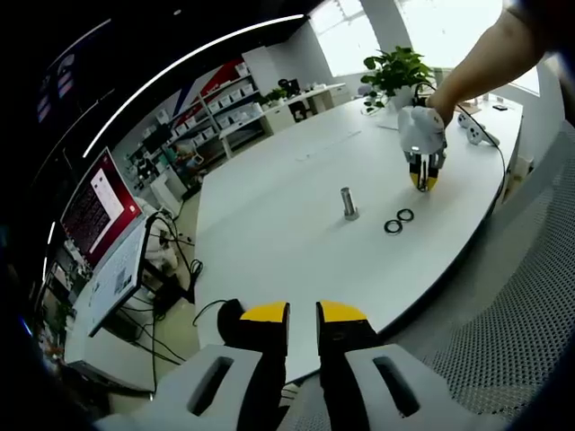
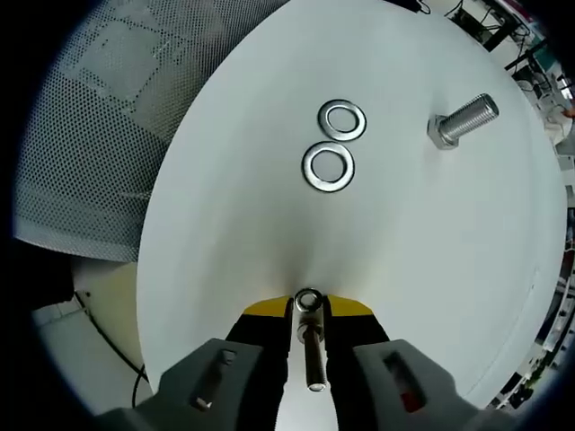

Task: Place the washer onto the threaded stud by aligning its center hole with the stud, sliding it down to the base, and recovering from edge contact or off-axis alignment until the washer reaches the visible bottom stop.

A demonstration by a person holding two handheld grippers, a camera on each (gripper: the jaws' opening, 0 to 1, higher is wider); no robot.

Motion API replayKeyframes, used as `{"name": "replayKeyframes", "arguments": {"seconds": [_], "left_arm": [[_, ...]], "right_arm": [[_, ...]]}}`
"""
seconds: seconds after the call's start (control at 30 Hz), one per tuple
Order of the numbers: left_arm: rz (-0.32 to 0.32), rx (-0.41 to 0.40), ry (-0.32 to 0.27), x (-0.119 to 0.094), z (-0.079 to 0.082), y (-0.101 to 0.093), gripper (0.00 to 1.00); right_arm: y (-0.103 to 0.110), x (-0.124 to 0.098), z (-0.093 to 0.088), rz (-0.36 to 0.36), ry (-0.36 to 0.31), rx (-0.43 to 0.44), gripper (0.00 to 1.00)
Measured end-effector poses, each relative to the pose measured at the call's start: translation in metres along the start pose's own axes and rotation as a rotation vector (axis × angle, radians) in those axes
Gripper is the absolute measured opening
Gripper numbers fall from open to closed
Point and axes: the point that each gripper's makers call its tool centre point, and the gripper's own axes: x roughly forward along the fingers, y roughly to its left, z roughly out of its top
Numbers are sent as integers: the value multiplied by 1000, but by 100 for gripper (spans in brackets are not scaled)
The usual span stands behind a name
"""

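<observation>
The threaded stud (image 1: pixel 349 203) stands upright on its hex base on the white table (image 1: pixel 269 206); in the right gripper view the stud (image 2: pixel 463 119) is at the upper right. Two flat washers (image 2: pixel 342 121) (image 2: pixel 328 167) lie side by side on the table beside it, the same pair of washers (image 1: pixel 399 221) just right of the stud. My right gripper (image 2: pixel 308 305) is shut on a small metal ring (image 2: pixel 308 299), with a thin metal rod (image 2: pixel 313 355) between the jaws behind it. A person's hand holds the right gripper (image 1: pixel 424 180) above the table, past the washers. My left gripper (image 1: pixel 303 314) is open and holds nothing, off the near table edge.
A potted plant (image 1: pixel 395 72) and a white controller (image 1: pixel 476 130) sit at the far end of the table. A mesh chair back (image 1: pixel 503 305) is close on the right. A monitor (image 1: pixel 99 206) and cables stand left of the table, shelves behind.
</observation>
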Motion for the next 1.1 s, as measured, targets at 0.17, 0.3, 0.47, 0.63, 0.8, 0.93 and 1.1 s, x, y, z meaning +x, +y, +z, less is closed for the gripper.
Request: {"name": "replayKeyframes", "arguments": {"seconds": [0.17, 0.3, 0.47, 0.63, 0.8, 0.93, 1.1], "left_arm": [[0, -1, -2, -1, 1, -1, 10], [-1, -1, -4, -1, 1, -1, 10], [-1, -2, -6, -1, 1, -1, 10], [-3, -3, -5, -1, 1, 0, 10], [-3, -4, -5, 0, 0, 1, 10], [-1, -6, -9, -1, 1, 1, 10], [-6, -3, -1, 0, -1, 0, 10]], "right_arm": [[0, -1, 0, -4, -9, 13, 14], [-2, -2, 2, -15, -29, 40, 14], [-5, -6, 7, -34, -40, 33, 14], [-8, -15, 17, -44, -67, 28, 14], [-8, -23, 23, -51, -74, 8, 14], [-6, -31, 27, -57, -89, 16, 14], [-1, -39, 27, -60, -98, 30, 14]]}}
